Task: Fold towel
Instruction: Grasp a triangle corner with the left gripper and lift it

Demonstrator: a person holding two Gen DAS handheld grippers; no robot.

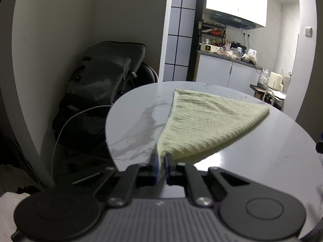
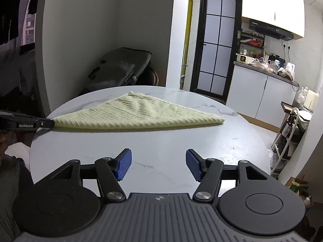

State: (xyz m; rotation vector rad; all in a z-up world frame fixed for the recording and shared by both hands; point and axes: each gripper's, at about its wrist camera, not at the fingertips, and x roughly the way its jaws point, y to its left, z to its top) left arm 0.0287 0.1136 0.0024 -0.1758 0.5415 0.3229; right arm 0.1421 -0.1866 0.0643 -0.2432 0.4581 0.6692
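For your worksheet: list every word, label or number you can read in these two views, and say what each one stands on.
"GenRobot.AI": on the arm of the left tool, at the towel corner.
Range hood: a brand word, too small to read.
Counter packets: print blurred.

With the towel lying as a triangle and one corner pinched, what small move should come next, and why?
Probably lift the left gripper slightly and carry its pinched corner of the towel across toward the opposite corner. Its jaws are shut on that tip, while the right gripper hangs open above the bare table.
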